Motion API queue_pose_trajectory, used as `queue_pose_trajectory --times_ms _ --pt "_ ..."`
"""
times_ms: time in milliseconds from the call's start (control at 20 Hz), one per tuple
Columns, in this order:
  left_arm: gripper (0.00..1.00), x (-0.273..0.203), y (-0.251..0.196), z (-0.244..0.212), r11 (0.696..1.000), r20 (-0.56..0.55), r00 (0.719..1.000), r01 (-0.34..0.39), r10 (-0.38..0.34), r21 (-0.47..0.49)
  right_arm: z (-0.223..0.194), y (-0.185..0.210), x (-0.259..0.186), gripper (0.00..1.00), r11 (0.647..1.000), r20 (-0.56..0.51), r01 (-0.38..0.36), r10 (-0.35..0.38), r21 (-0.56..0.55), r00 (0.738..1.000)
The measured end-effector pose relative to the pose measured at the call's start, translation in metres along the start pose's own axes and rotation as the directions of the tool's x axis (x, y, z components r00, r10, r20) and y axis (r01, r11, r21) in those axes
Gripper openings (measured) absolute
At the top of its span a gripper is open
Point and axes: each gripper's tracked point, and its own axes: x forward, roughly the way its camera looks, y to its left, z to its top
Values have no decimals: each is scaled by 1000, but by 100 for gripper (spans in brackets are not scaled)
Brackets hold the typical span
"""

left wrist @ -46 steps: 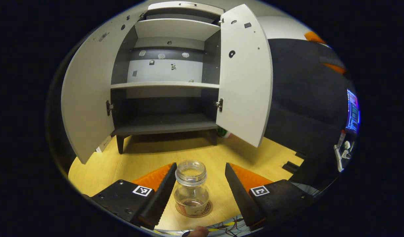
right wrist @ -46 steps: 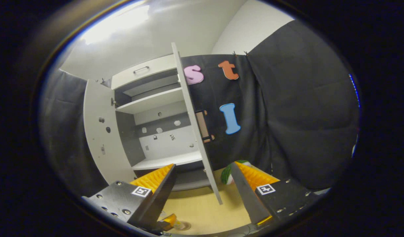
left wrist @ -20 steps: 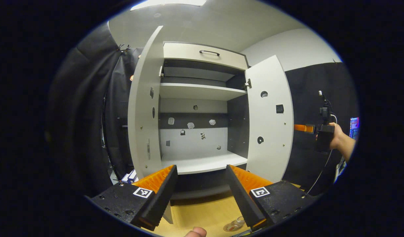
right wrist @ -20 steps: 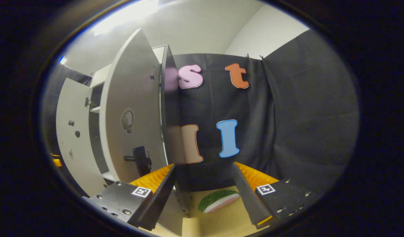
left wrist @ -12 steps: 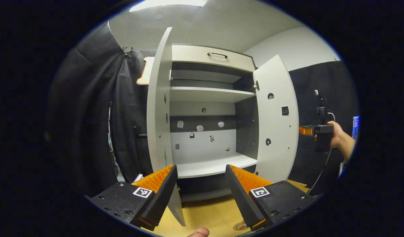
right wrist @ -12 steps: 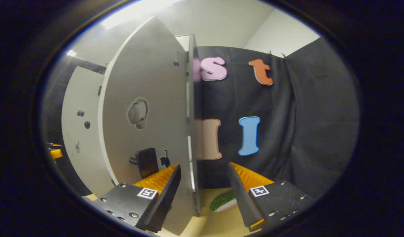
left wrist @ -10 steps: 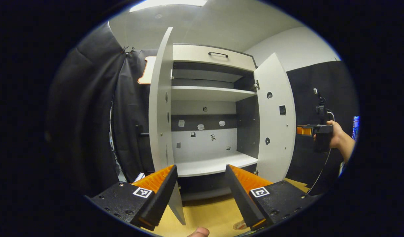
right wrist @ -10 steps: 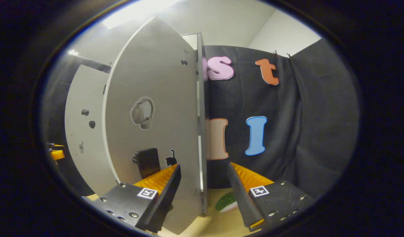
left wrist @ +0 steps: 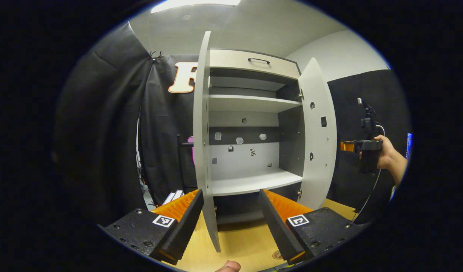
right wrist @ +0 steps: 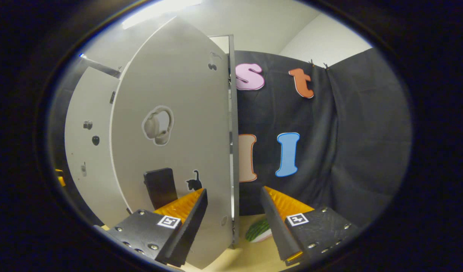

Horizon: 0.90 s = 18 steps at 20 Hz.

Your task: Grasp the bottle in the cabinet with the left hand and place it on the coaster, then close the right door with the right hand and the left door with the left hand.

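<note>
Right gripper (right wrist: pixel 231 223) open, straddling the free edge of the right door (right wrist: pixel 171 143); left gripper (left wrist: pixel 230 223) open, astride the left door (left wrist: pixel 203 151) edge. Both stiff hinged panels, likely light: push flat near that edge. Beyond, cabinet (left wrist: pixel 250 113) shelves.

A staged recording booth, not a real home: black cloth (right wrist: pixel 348 124) drapes the walls, a lone grey cabinet (left wrist: pixel 250 124) stands at the back edge of a pale wood tabletop (left wrist: pixel 243 241), and a monitor (left wrist: pixel 408 145) glows at far right.
</note>
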Motion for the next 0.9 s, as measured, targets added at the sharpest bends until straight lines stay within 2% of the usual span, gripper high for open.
queue_pose_trajectory --times_ms 50,100,200,300,350,400,500,550,600,650,900 --pt "93 -1 5 -4 1000 -11 1000 -6 6 0 1 3 1 84 1000 -1 -2 2 -4 1000" --pt "93 -1 10 -5 1000 -15 1000 -10 10 2 1 8 1 87 1000 2 -7 7 -9 1000" --pt "93 -2 18 -7 1000 -16 1000 -18 19 3 0 18 3 84 1000 6 -14 14 -3 1000" --pt "93 -3 29 -6 1000 -15 1000 -27 27 4 -4 26 11 84 1000 -12 -14 15 12 1000" --pt "93 -5 34 -5 1000 -10 1000 -29 29 -2 -6 32 14 87 1000 -23 -19 20 14 1000" --pt "93 -6 38 -3 999 -6 1000 -29 29 -13 -7 41 15 84 999 -25 -29 29 14 999" --pt "93 -9 50 -6 999 -16 999 -33 33 -35 -8 63 17 90 997 -17 -78 78 14 997" --pt "93 -9 58 -8 998 -20 999 -45 44 -38 -9 71 17 87 996 -15 -88 88 2 996" --pt "93 -9 68 -10 997 -25 998 -62 61 -35 -9 76 18 95 996 -11 -91 91 -10 996" --pt "93 -9 78 -11 997 -26 997 -78 77 -29 -11 80 19 97 995 -16 -94 93 -19 996" --pt "93 -6 124 -17 988 -41 988 -150 148 -31 -14 88 3 97 995 -34 -100 99 -27 995"
